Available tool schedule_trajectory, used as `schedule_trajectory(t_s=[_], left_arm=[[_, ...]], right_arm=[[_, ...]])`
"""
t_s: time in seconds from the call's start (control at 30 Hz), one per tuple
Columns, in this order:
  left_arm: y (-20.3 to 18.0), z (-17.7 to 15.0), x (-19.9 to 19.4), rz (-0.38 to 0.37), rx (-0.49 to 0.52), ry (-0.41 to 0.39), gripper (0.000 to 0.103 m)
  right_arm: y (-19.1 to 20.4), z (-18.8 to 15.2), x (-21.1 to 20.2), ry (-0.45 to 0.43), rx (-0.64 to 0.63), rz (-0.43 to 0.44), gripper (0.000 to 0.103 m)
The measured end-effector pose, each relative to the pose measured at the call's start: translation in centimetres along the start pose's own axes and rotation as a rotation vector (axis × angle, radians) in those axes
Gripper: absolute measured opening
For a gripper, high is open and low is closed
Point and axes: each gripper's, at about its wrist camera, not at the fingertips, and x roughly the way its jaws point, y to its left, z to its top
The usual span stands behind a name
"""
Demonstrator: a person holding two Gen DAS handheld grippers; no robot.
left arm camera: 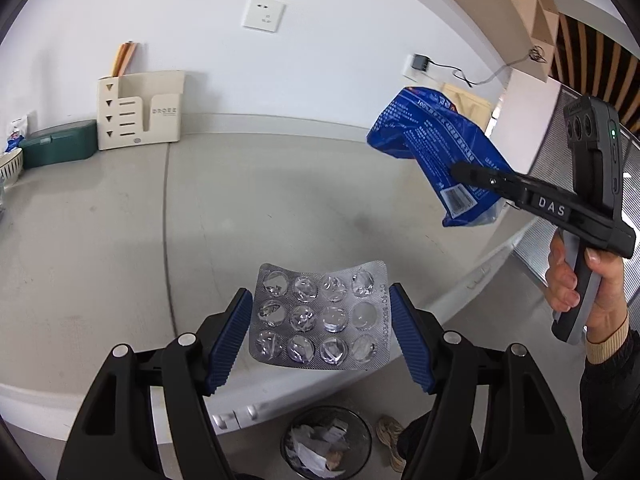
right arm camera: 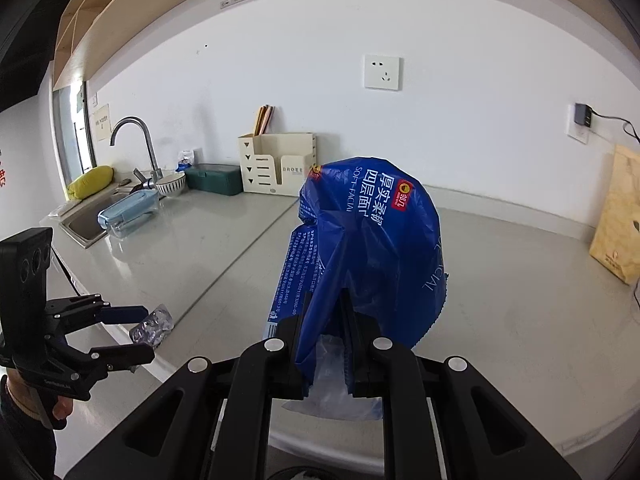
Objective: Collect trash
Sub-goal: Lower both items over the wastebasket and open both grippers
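My left gripper (left arm camera: 320,320) is shut on an empty silver pill blister pack (left arm camera: 320,316), its blue pads touching the pack's two side edges, holding it above the counter's front edge. Below it on the floor stands a black mesh trash bin (left arm camera: 326,442) with crumpled paper inside. My right gripper (right arm camera: 326,320) is shut on a crumpled blue tissue wrapper (right arm camera: 372,248), held upright above the counter. In the left wrist view the wrapper (left arm camera: 436,156) hangs at the right in the right gripper (left arm camera: 460,170). In the right wrist view the left gripper (right arm camera: 136,328) holds the blister pack (right arm camera: 154,326) at lower left.
A grey counter (left arm camera: 120,220) runs along a white wall. At the back stand a cream organizer (right arm camera: 280,164), a green box (right arm camera: 214,178), a bowl (right arm camera: 171,184), a sink with faucet (right arm camera: 132,148) and a blue container (right arm camera: 128,210). A yellow paper bag (right arm camera: 616,216) stands at the right.
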Motion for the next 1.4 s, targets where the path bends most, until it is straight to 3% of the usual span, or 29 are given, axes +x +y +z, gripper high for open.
schedule_trajectory(t_s=[0.47,0.67,0.77,0.9,1.13,1.4], left_arm=[[-7.8,-5.6,0.9,-0.111,0.118,0.09,0.07],[-9.4,-9.0,3.7,-0.164,0.14,0.177,0.07],[-9.7,-10.8,5.3,-0.212,0.125,0.233,0.07],[-10.0,-13.3,7.1,-0.204,0.151,0.283,0.07],[-9.1,-18.2,11.8,-0.204,0.144,0.407,0.07],[-7.2,-22.9,18.1,-0.199,0.082,0.544,0.07]], right_arm=[[-1.8,-9.8,-7.8,0.015,0.136,-0.077,0.016],[-2.9,-15.2,-8.1,0.094,0.19,-0.101,0.017],[-3.2,-17.9,-7.4,0.133,0.228,-0.093,0.017],[-2.8,-21.2,-6.1,0.202,0.209,-0.128,0.017],[-2.7,-28.1,-2.3,0.333,0.236,-0.078,0.017],[-2.0,-34.7,5.2,0.502,0.263,-0.003,0.017]])
